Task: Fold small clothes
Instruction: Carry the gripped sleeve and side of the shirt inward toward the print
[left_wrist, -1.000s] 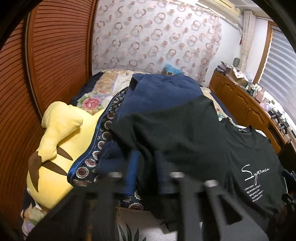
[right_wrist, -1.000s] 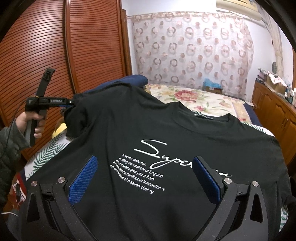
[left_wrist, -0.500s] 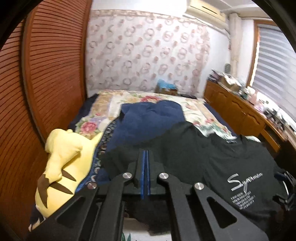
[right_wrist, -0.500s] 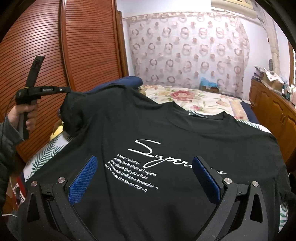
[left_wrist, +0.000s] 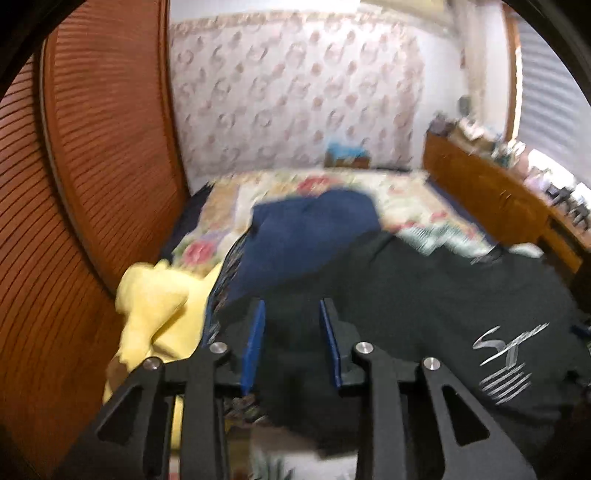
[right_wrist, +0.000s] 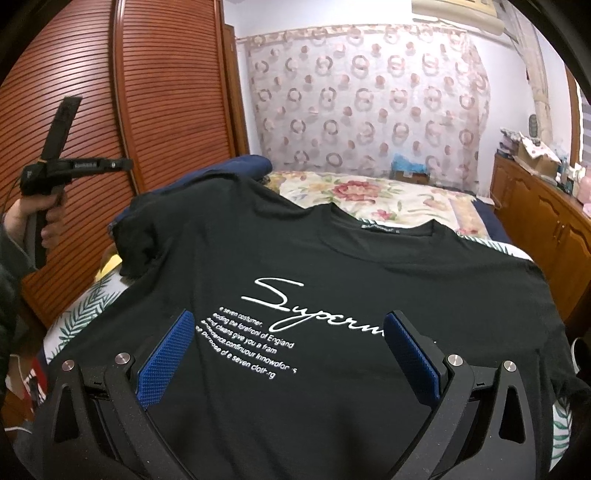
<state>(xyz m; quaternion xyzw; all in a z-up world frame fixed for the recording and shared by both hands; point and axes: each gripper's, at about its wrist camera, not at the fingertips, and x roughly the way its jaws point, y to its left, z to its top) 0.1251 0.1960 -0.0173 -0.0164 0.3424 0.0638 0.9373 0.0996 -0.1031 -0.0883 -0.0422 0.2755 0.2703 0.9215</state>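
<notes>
A black T-shirt (right_wrist: 332, 266) with white "Superman" script lies spread face up on the bed; it also shows in the blurred left wrist view (left_wrist: 424, 295). Its left sleeve (right_wrist: 140, 236) lies bunched on the bed's left side. My right gripper (right_wrist: 288, 354) is open and empty, hovering over the shirt's lower front. My left gripper (left_wrist: 291, 339) is open, with nothing between its blue pads, just above the bunched sleeve. It also shows in the right wrist view (right_wrist: 122, 164), held in a hand well above and left of the sleeve.
A dark blue garment (left_wrist: 310, 236) lies behind the shirt. A yellow plush toy (left_wrist: 155, 317) sits at the bed's left edge beside the slatted wooden wardrobe (right_wrist: 92, 110). A wooden dresser (right_wrist: 539, 214) with clutter runs along the right. The floral bedspread (right_wrist: 388, 195) extends to the back.
My left gripper has opened and let go of the shirt's left sleeve, which has dropped onto the bed, and the gripper has risen. My right gripper has not moved.
</notes>
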